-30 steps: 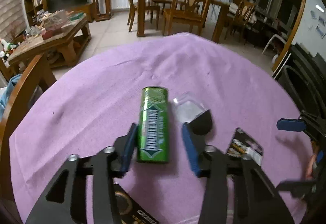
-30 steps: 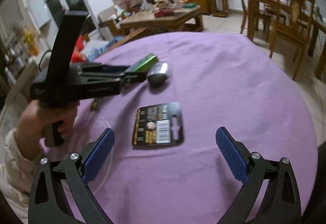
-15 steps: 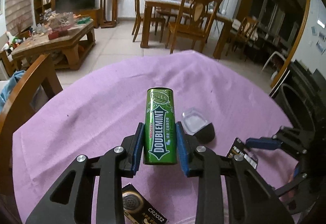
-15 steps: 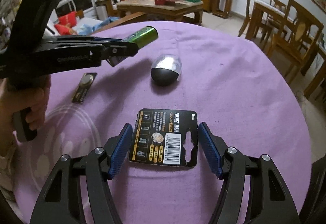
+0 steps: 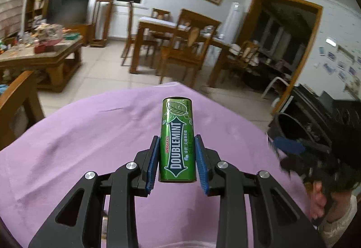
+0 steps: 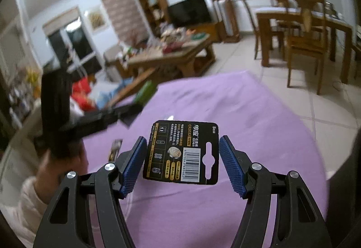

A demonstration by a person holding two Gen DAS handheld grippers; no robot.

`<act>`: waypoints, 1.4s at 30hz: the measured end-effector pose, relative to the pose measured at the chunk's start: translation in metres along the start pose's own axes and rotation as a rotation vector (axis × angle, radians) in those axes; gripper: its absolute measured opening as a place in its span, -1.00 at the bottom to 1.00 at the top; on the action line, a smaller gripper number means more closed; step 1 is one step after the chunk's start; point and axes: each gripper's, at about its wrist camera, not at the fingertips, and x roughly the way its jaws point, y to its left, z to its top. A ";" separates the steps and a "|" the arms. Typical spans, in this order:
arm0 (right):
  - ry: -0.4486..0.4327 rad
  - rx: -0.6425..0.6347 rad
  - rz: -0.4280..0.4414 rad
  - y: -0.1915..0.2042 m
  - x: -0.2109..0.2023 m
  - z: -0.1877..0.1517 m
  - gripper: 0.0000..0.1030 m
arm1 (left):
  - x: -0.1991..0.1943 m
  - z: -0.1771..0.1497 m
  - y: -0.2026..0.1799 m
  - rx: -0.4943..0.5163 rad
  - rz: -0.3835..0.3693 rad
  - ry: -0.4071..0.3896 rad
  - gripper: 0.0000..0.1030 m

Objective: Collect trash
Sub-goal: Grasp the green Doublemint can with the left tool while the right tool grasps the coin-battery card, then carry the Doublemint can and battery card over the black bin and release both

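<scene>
A green Doublemint gum box (image 5: 177, 142) is pinched by its long sides between the blue pads of my left gripper (image 5: 177, 157), which is shut on it and holds it above the purple tablecloth (image 5: 90, 135). My right gripper (image 6: 181, 162) is shut on a black battery card (image 6: 181, 152), gripped by its side edges and raised off the cloth. In the right wrist view the left gripper (image 6: 94, 117) is a blur at the left, with the gum box (image 6: 145, 92) at its tip. The right gripper (image 5: 288, 146) shows blurred at the right edge of the left wrist view.
A small battery strip (image 6: 116, 148) lies on the cloth near the left hand. A dark round bin (image 5: 286, 124) stands beyond the table's right edge. A wooden chair back (image 5: 18, 99) is at the left. A dining set (image 5: 180, 45) and a cluttered coffee table (image 5: 45, 54) stand farther off.
The left gripper shut on the gum box and lifted it off the cloth. The right gripper shut from wide open onto the battery card and raised it. Both views tilted upward.
</scene>
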 end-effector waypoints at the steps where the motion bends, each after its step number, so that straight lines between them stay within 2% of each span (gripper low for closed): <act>1: -0.023 0.019 -0.007 -0.007 -0.011 0.001 0.28 | 0.001 0.000 -0.004 0.002 -0.014 0.000 -0.41; 8: -0.184 0.155 -0.076 -0.073 -0.089 0.002 0.28 | 0.014 0.013 -0.064 0.050 -0.142 -0.001 -0.41; 15: -0.337 0.267 -0.159 -0.142 -0.174 -0.010 0.28 | 0.042 0.017 -0.151 0.127 -0.268 0.019 -0.41; 24: -0.442 0.366 -0.253 -0.217 -0.253 -0.041 0.28 | 0.102 0.007 -0.264 0.229 -0.417 0.090 -0.41; 29: -0.456 0.411 -0.312 -0.256 -0.274 -0.059 0.29 | 0.129 -0.011 -0.301 0.276 -0.458 0.142 -0.41; 33: -0.440 0.405 -0.396 -0.273 -0.278 -0.071 0.29 | 0.150 -0.023 -0.320 0.307 -0.460 0.187 -0.41; 38: -0.399 0.378 -0.516 -0.287 -0.268 -0.082 0.29 | 0.166 -0.035 -0.331 0.334 -0.438 0.228 -0.41; 42: -0.372 0.352 -0.578 -0.293 -0.252 -0.085 0.29 | 0.172 -0.038 -0.334 0.332 -0.423 0.257 -0.41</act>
